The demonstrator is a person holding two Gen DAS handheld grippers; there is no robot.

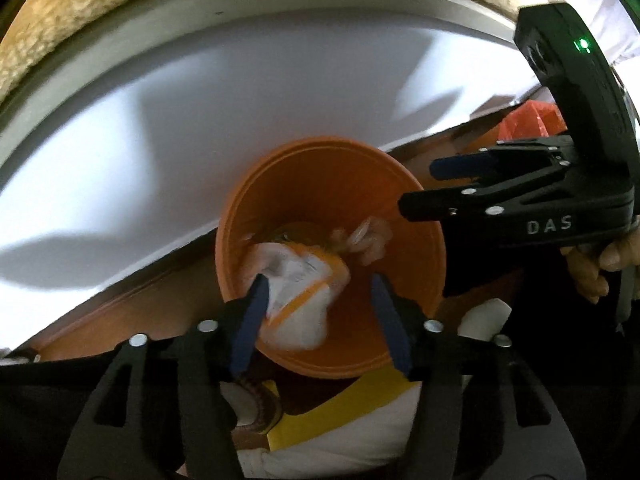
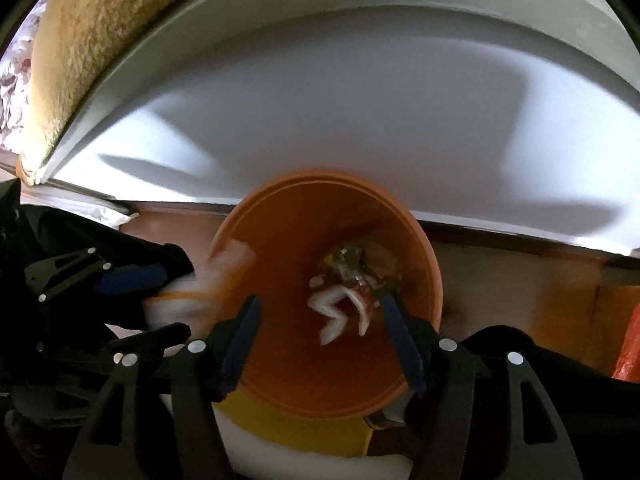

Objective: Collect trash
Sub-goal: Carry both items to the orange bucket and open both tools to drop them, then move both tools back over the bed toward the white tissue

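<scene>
An orange bucket stands below both grippers, with bits of trash lying at its bottom. My left gripper hangs over the bucket's near rim with its jaws apart. A crumpled white and orange wrapper lies blurred between them, against the left pad. My right gripper also points down into the bucket, jaws apart, with a blurred white scrap loose inside the bucket between them. Each gripper shows in the other's view: right gripper, left gripper with the wrapper.
A white panel with a tan textured band above it rises behind the bucket. Brown floor surrounds it. A yellow and white thing lies under the near rim. An orange plastic bag sits to the right. A hand holds the right gripper.
</scene>
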